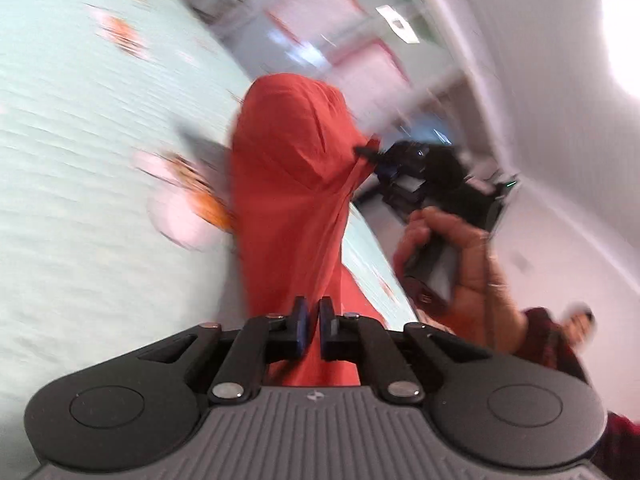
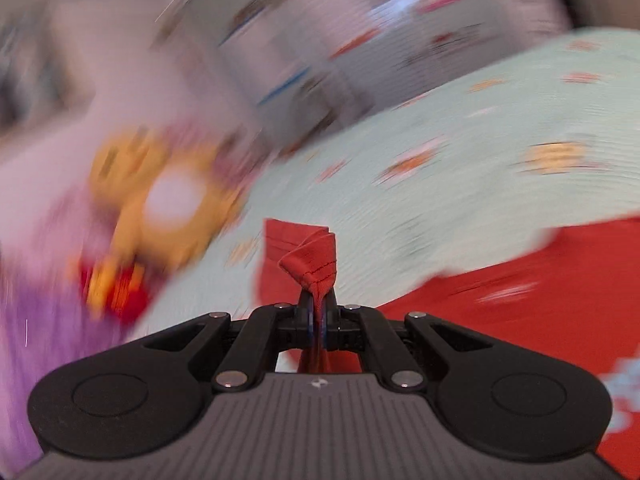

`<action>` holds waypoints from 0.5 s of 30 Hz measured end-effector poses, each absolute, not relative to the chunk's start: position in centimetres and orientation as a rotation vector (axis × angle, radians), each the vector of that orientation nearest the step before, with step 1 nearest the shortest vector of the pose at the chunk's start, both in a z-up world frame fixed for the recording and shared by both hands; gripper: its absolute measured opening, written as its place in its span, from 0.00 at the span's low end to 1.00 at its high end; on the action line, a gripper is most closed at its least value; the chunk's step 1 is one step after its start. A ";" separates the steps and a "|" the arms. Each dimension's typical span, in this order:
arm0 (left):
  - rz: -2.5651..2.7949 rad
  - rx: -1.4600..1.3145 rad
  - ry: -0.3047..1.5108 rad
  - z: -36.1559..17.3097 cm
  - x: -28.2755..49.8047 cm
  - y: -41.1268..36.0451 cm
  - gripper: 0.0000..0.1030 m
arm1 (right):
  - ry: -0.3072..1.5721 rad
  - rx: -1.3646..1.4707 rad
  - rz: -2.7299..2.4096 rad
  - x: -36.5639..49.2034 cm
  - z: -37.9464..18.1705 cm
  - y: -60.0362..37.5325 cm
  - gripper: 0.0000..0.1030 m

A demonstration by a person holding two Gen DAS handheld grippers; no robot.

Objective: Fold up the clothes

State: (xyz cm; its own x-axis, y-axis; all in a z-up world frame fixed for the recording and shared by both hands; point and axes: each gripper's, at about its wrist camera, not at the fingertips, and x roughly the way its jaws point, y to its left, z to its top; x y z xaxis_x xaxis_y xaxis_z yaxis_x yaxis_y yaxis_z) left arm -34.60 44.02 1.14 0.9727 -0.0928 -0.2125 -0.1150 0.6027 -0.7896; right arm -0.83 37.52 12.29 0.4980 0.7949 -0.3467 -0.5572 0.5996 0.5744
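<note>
A red garment (image 1: 288,168) hangs lifted above the pale green bedspread (image 1: 80,140), stretched between both grippers. In the left wrist view my left gripper (image 1: 314,320) has its pads nearly together on a fold of the red cloth at the lower end. Further off, my right gripper (image 1: 366,152), held by a hand (image 1: 460,248), pinches the cloth's upper edge. In the right wrist view my right gripper (image 2: 319,312) is shut on a bunched, stitched hem (image 2: 312,264). The rest of the garment (image 2: 520,304) trails away to the right over the bed.
The bedspread (image 2: 480,140) carries small orange and pink prints. A blurred yellow and orange plush shape (image 2: 160,200) and purple fabric (image 2: 48,340) lie at the left. A dark red sleeve (image 1: 552,340) shows at the right. Blurred walls and furniture stand beyond the bed.
</note>
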 end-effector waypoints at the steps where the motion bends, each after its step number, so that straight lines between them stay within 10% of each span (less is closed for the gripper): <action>1: -0.044 -0.909 0.273 1.2 -33.9 43.0 0.08 | 0.612 0.440 0.771 0.1 11.7 34.5 0.02; 5: -0.160 -0.933 0.428 -0.5 -32.0 39.6 0.51 | 0.658 0.441 0.590 3.4 6.7 25.9 0.08; 11: -0.134 -0.977 0.413 -1.3 -32.9 39.5 0.54 | 0.799 0.540 0.552 4.8 -0.1 20.1 0.35; 15: -0.118 -1.026 0.338 -1.1 -32.6 42.1 0.54 | 0.785 0.553 0.586 3.9 -0.3 19.3 0.37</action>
